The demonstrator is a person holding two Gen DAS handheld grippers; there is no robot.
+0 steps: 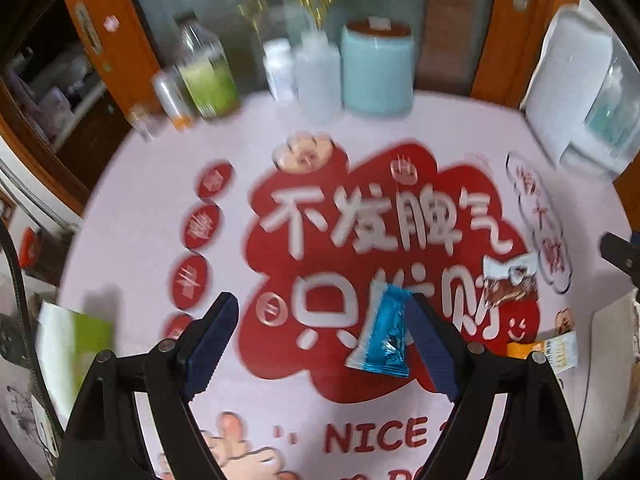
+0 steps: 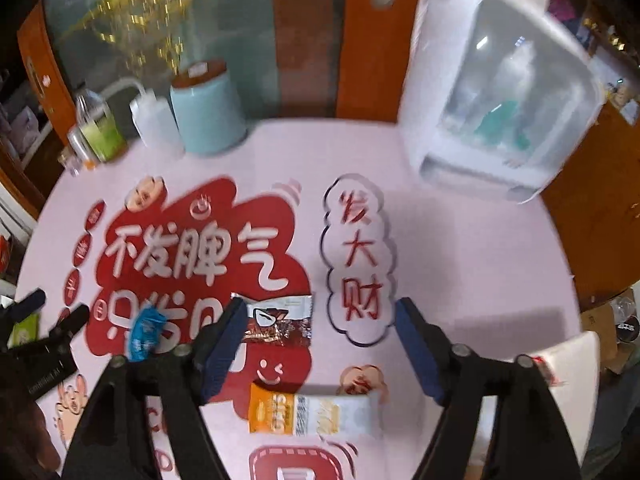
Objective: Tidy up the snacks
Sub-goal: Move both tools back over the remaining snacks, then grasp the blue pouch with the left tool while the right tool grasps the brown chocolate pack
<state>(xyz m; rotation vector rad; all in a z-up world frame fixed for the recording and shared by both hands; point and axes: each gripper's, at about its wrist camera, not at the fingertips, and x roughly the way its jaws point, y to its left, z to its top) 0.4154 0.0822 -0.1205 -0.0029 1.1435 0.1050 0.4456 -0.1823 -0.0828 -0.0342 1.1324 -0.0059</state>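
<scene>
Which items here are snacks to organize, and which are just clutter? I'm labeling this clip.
Snacks: blue packet, brown packet, orange-and-white packet.

Clutter: teal canister, white squeeze bottle, green-label bottle, white appliance.

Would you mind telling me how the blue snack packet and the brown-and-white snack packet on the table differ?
Colour: the blue snack packet is shiny blue all over; the brown-and-white snack packet has a white top band over dark brown.
Shape: the blue one looks narrower, the brown-and-white one wider.
Position: the blue one lies beside a fingertip of the left tool, the other beside a fingertip of the right tool.
Both lie loose on the printed tablecloth, ungripped.
</scene>
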